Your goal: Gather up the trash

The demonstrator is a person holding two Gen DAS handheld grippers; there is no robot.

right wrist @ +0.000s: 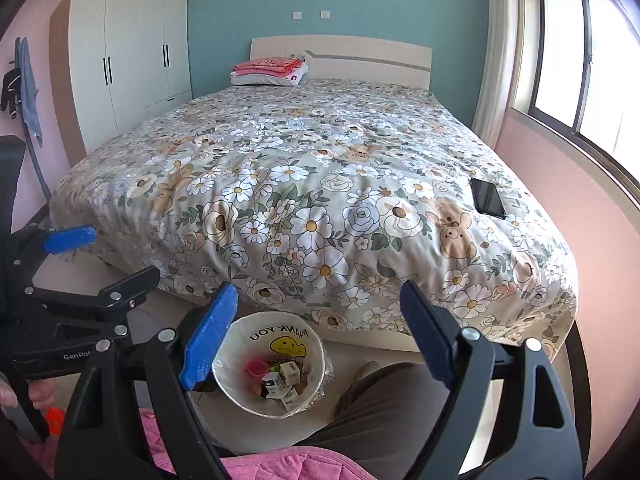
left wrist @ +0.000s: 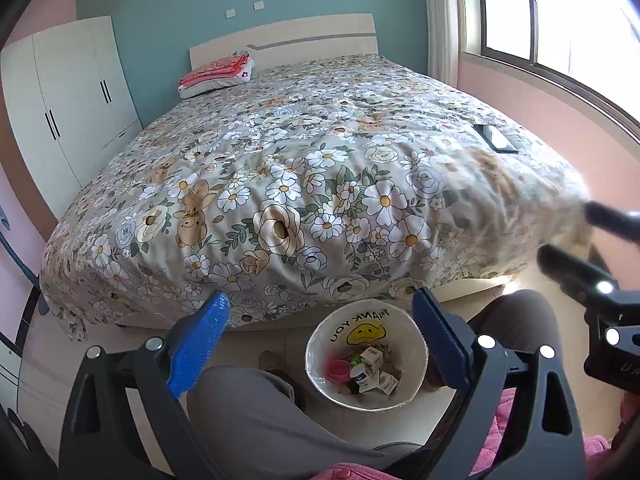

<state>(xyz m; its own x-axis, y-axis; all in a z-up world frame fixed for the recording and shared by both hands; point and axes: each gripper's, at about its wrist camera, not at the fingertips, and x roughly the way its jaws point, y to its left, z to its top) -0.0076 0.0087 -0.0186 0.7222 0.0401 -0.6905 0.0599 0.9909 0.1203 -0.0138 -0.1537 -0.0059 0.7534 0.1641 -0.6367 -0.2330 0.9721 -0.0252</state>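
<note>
A white bag-lined trash bin (left wrist: 366, 330) printed with a yellow smiley and "THANK YOU" stands on the floor at the foot of the bed, seen in the right wrist view as the bin (right wrist: 240, 344). Inside lie a pink cup (left wrist: 338, 369), small cartons (left wrist: 372, 358) and a small bottle (right wrist: 271, 382). My left gripper (left wrist: 320, 300) hangs above the bin, jaws wide open and empty. My right gripper (right wrist: 320, 290) is likewise open and empty over the bin. Each gripper shows in the other's view: the right gripper (left wrist: 566, 232), the left gripper (right wrist: 124, 254).
A bed with a floral cover (right wrist: 304, 184) fills the room ahead. A black phone (right wrist: 487, 198) lies near its right edge, folded pink clothes (right wrist: 272, 68) on a pillow by the headboard. White wardrobe (right wrist: 132, 60) at left, window at right. A person's grey-trousered legs (left wrist: 256, 420) flank the bin.
</note>
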